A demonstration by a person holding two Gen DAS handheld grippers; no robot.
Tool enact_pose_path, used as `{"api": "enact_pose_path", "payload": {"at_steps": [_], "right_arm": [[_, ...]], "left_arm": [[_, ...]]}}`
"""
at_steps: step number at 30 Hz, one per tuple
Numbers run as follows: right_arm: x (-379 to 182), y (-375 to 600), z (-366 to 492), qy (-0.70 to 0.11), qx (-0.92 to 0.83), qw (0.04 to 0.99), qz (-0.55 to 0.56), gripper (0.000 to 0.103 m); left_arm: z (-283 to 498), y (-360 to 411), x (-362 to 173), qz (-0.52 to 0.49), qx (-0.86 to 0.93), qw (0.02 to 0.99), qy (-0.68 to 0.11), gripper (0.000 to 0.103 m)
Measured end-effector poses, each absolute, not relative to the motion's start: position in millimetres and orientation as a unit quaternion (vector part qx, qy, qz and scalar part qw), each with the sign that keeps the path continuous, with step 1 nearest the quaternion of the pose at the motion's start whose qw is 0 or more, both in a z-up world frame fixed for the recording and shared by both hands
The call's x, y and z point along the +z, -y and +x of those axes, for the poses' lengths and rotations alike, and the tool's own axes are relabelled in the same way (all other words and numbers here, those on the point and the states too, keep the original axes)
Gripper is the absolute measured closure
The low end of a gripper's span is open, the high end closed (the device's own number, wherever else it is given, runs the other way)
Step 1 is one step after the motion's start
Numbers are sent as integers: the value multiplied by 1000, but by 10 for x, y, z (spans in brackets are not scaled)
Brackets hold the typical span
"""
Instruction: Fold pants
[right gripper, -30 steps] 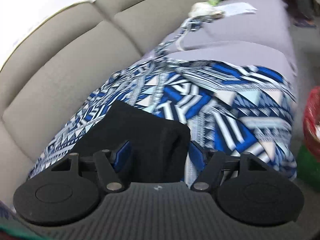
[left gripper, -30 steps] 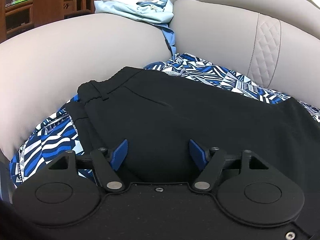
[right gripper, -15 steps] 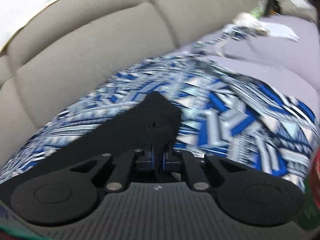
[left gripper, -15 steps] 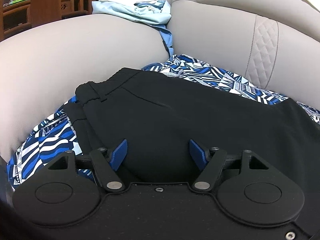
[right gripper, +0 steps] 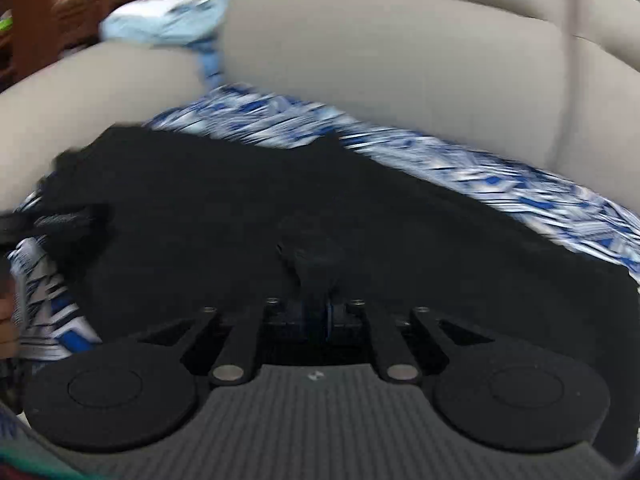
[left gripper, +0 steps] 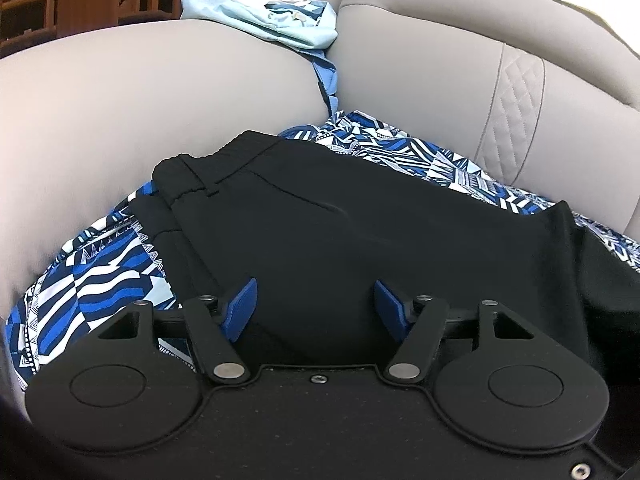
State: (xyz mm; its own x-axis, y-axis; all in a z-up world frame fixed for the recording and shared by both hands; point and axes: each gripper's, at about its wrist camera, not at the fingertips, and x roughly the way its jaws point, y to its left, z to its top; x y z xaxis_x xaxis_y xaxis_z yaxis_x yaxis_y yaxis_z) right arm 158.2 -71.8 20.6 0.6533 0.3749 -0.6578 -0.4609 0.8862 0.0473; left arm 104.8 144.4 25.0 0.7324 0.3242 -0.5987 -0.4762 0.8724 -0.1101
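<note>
Though blurred, pants (right gripper: 280, 208) bear no readable label — plain black.

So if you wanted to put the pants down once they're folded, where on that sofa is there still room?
Bare patches: the patterned blue cover left of the black pants, and a strip behind them under the backrest. The grey armrest is bare up to the light blue clothes heaped at its far end. The seat's middle is crowded.
</note>
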Motion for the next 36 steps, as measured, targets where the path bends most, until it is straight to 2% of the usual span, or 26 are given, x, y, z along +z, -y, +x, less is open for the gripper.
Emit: {"api": "enact_pose_path", "payload": {"at_steps": [1, 4, 6, 12, 20, 23, 25, 26, 27, 28, 29, 30, 35, 36], "right_arm": [[211, 649, 1556, -352, 239, 903, -60, 70], [260, 552, 1488, -357, 256, 895, -73, 55], [288, 581, 1446, -363, 263, 890, -80, 40], [303, 828, 1208, -360, 287, 885, -75, 23], [369, 1696, 1035, -318, 203, 926, -16, 17], [305, 2024, 986, -302, 142, 943, -6, 17], [221, 2186, 953, -297, 108, 949, -5, 17], [174, 2278, 934, -299, 93, 950, 1, 24], [127, 2356, 920, -305, 83, 949, 10, 37], [67, 2418, 912, -315, 71, 946, 20, 46], [2, 2475, 907, -328, 60, 942, 29, 54], [-38, 2517, 844, -320, 50, 946, 27, 56], [-49, 2552, 550, -316, 44, 948, 6, 56], [-43, 2568, 483, -313, 46, 948, 7, 54]], "left_arm": [[1038, -1445, 250, -129, 216, 922, -293, 41], [1012, -1444, 246, -125, 210, 925, -292, 41], [993, -1438, 251, -126, 205, 926, -292, 41], [900, -1383, 354, -134, 175, 930, -296, 41], [725, -914, 585, -96, 88, 952, -277, 40], [701, -645, 634, -86, 34, 957, -274, 43], [695, -443, 655, -72, 12, 961, -268, 51], [699, -339, 660, -61, 1, 963, -264, 54], [715, -241, 655, -53, -5, 963, -263, 59], [735, -153, 641, -46, -12, 963, -264, 62], [763, -60, 611, -40, -20, 962, -269, 62], [788, 3, 580, -35, -25, 961, -275, 62], [908, 220, 388, -2, -18, 947, -321, 63], [926, 237, 389, 2, -16, 947, -321, 64]]}}
